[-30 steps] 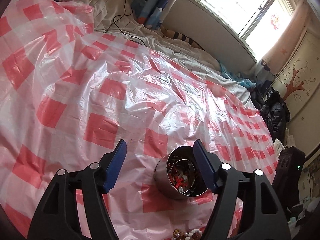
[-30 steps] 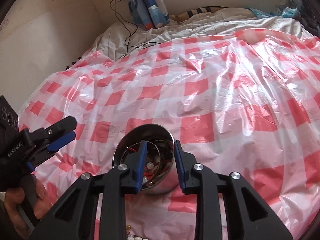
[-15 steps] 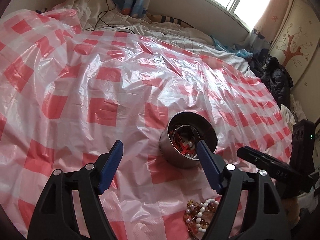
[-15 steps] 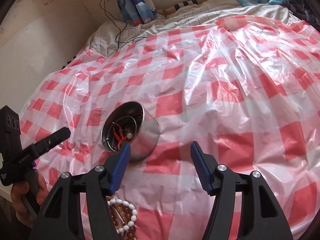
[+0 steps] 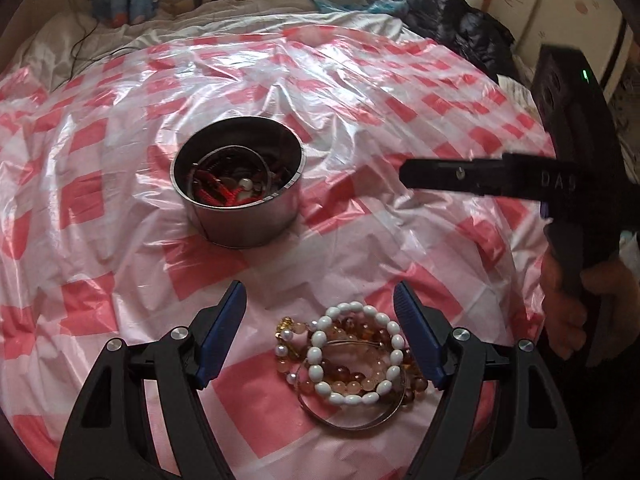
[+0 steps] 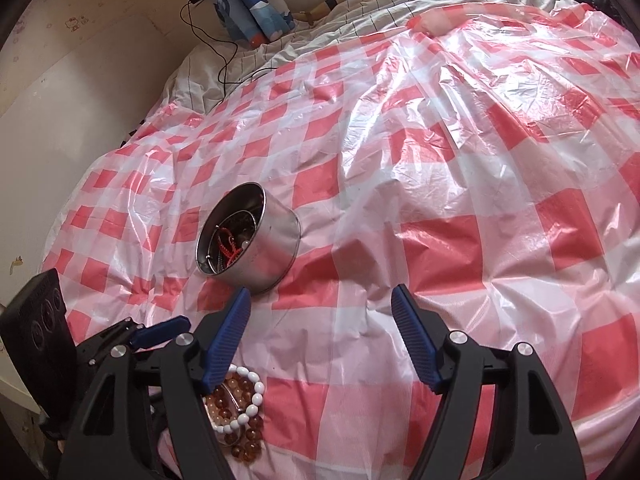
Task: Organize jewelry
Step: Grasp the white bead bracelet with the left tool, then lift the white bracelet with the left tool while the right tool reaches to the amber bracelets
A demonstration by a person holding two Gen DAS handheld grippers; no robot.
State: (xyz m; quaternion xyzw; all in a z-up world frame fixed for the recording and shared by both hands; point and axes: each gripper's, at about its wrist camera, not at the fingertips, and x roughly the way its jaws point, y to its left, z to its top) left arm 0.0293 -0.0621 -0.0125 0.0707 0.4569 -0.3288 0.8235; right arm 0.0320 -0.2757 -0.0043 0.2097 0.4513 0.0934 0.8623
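Observation:
A round metal tin (image 5: 240, 184) holds red cord, beads and a bangle, and stands on the red-and-white checked plastic sheet (image 5: 120, 208). It also shows in the right wrist view (image 6: 248, 240). A pile of bracelets (image 5: 352, 356), white beads, amber beads and a thin bangle, lies on the sheet nearer me; in the right wrist view the pile (image 6: 240, 412) is partly hidden by a finger. My left gripper (image 5: 320, 300) is open and empty, its jaws standing either side of the pile, just above it. My right gripper (image 6: 320, 304) is open and empty, to the right of the tin and pile.
The sheet covers a bed with a white duvet (image 6: 360, 12) at the far end. A black cable (image 6: 216, 52) trails over the duvet. A blue patterned curtain (image 6: 248, 4) hangs at the wall. Dark clothes (image 5: 460, 36) lie at the bed's far right.
Both grippers have pulled back from the tin toward the near edge. The right gripper, nearly shut over the tin a second ago, has opened wide. The bracelet pile has come into full view.

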